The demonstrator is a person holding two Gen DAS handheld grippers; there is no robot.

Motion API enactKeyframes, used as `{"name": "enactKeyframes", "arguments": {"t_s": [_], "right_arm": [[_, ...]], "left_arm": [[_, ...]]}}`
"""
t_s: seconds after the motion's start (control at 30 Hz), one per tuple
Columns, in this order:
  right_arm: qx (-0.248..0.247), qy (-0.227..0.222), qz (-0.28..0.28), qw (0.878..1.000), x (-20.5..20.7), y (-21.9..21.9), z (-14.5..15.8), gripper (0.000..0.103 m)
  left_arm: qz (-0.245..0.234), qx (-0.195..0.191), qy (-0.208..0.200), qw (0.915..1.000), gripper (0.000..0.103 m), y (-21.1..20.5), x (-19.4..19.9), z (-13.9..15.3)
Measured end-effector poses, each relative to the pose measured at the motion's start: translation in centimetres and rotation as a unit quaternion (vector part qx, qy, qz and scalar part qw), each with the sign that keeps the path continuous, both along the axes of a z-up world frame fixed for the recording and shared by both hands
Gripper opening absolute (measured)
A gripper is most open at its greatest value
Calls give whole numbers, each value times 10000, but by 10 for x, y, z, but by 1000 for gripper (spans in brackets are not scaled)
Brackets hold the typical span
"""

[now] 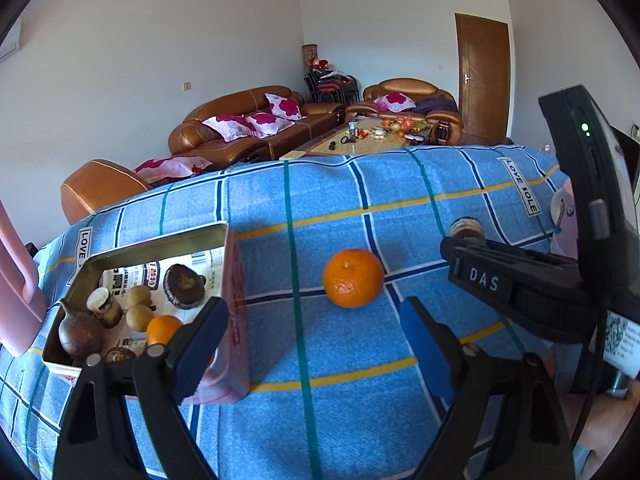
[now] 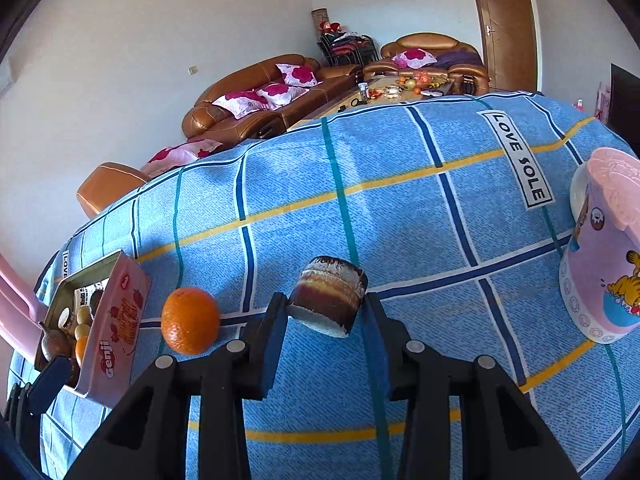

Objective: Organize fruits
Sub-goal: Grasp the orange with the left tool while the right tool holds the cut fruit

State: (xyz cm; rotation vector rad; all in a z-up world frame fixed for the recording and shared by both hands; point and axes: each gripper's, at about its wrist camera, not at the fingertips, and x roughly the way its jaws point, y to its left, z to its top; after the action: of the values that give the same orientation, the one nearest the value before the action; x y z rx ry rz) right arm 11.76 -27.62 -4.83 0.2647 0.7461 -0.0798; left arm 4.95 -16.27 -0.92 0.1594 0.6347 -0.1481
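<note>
The right gripper [image 2: 326,316] was clamped on a small round brown-and-cream layered piece [image 2: 328,300], its blue pads pressing both sides and carrying it clear of the cloth, tilted a little. My read: it was being ferried toward the open pink metal tin [image 2: 116,328] off to the left, where the rest had been gathered. The left gripper [image 1: 312,348] stood with its jaws wide apart and nothing between them, lined up on the round orange mandarin [image 1: 353,278] sitting alone on the cloth just ahead, near the tin. That looked like a set-up for the next pick, though nothing had touched the fruit.

Inside the tin [image 1: 160,240] lay a second small orange [image 1: 163,329], two pale round fruits [image 1: 139,305], a dark reddish-brown round fruit [image 1: 80,334] and a couple of the same brown layered pieces [image 1: 184,285], all resting on a printed paper liner. So the sorting seemed well along, with the loose mandarin and the held piece left outside.

All of this sat on a blue checked cloth [image 2: 400,200] with yellow, teal and navy lines and "LOVE SOLE" labels. A pink cartoon-printed tub [image 2: 600,264] stood at the right edge. Beyond were brown leather sofas [image 1: 248,124] with pink floral cushions, a cluttered low table, white walls and a brown wooden door [image 1: 484,76].
</note>
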Motion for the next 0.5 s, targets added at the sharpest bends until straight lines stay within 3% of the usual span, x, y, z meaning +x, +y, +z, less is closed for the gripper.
{"name": "enactKeyframes", "arguments": {"t_s": [0.17,0.3,0.4,0.5], "right_arm": [[-266,-340,-244,9988,-8,-6,15,41],[-310,-487,-555,9968,-11,-18,23,41],[-212,-547,-729,9956,-13,-27,26,41],[-119,-526,-809,9953,-13,-34,24,41]], "left_arm": [[-20,116,240,9996,76,-21,26,-7],[44,180,568,9982,62,-32,50,-18],[2,-57,773,9970,61,-32,63,-21],[70,30,890,9960,61,-39,73,-25]]}}
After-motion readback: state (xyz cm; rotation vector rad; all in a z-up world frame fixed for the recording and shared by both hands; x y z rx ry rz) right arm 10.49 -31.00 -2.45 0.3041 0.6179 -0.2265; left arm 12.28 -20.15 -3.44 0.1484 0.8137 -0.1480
